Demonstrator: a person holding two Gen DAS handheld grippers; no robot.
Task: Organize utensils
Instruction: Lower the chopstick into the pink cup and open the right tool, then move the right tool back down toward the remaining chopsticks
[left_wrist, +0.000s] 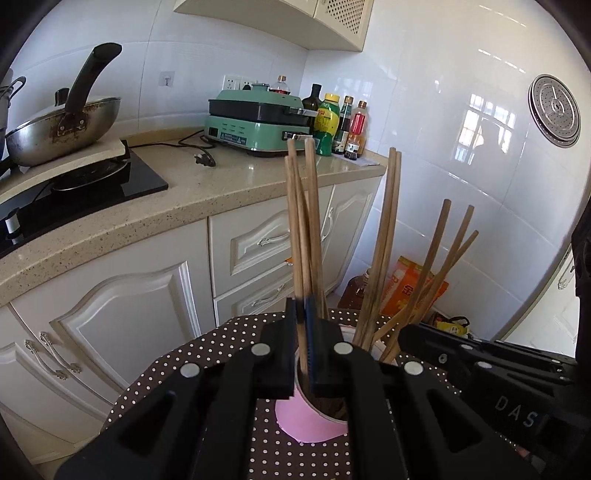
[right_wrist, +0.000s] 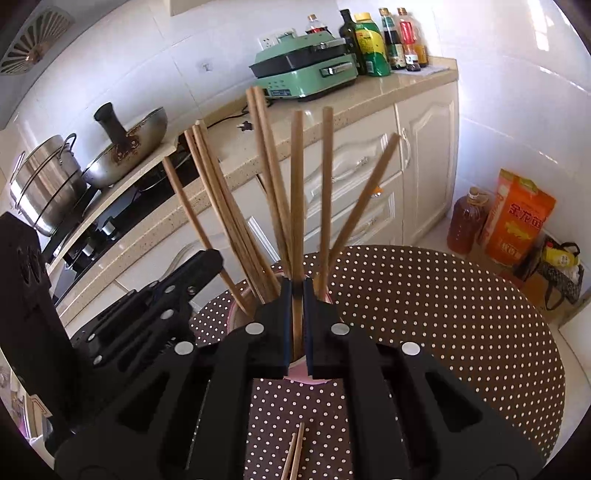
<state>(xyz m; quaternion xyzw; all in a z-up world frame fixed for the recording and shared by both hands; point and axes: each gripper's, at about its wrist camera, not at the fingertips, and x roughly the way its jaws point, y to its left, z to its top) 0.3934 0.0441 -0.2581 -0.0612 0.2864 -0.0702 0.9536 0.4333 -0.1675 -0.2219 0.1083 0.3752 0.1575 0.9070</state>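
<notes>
White letters "DAS" stand on the black body of the right gripper — print on the orange bag and bottle labels stays unreadable

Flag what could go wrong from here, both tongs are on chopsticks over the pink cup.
1. Both tongs, left and right, are shut on chopsticks standing in the same pink cup; uneven pushing or pulling could tip it.
2. The leaning chopsticks fan out beside the left tongs' body; a sideways move may knock them out.
3. The loose chopsticks on the dotted tablecloth under the right tongs could get swept off.
</notes>
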